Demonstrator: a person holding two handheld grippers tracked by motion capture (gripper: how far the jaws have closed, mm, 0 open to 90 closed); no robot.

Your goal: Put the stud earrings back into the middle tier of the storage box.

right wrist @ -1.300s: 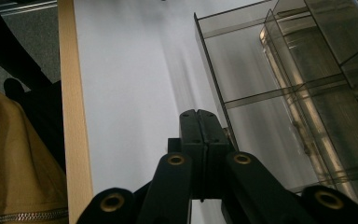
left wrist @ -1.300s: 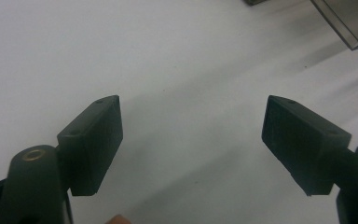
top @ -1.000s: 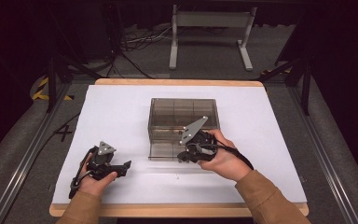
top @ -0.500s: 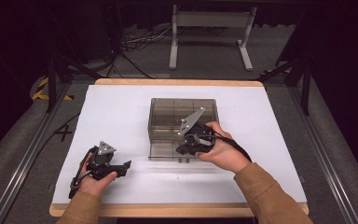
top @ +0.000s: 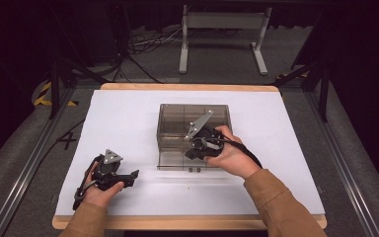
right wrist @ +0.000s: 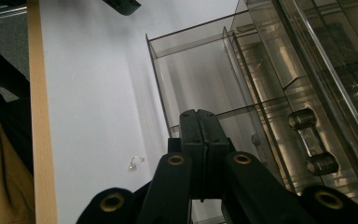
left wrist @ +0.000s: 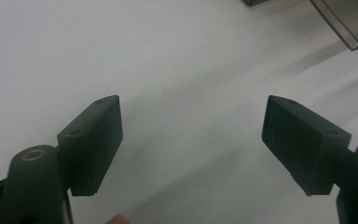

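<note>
A smoky see-through drawer box (top: 177,116) stands mid-table, its lower drawer (top: 170,160) pulled out toward the front. My right gripper (top: 188,153) is at the box's front, over the open drawer, jaws shut with nothing between them; in the right gripper view the shut right gripper (right wrist: 199,115) hangs over the empty drawer (right wrist: 186,70). A knobbed handle (right wrist: 312,144) shows on the box front beside it. My left gripper (top: 131,178) rests on the table at the front left, open. In the left gripper view the left gripper (left wrist: 191,135) has only bare white table between its jaws.
A tiny metal hook-like piece (right wrist: 136,162) lies on the white table (top: 286,148) in front of the drawer. The wooden table edge (right wrist: 39,116) runs close by. Dark floor, cables and a stand lie beyond the far edge.
My right hand has shifted a little back and left along the box front, jaws still shut. The left gripper has stayed where it was.
</note>
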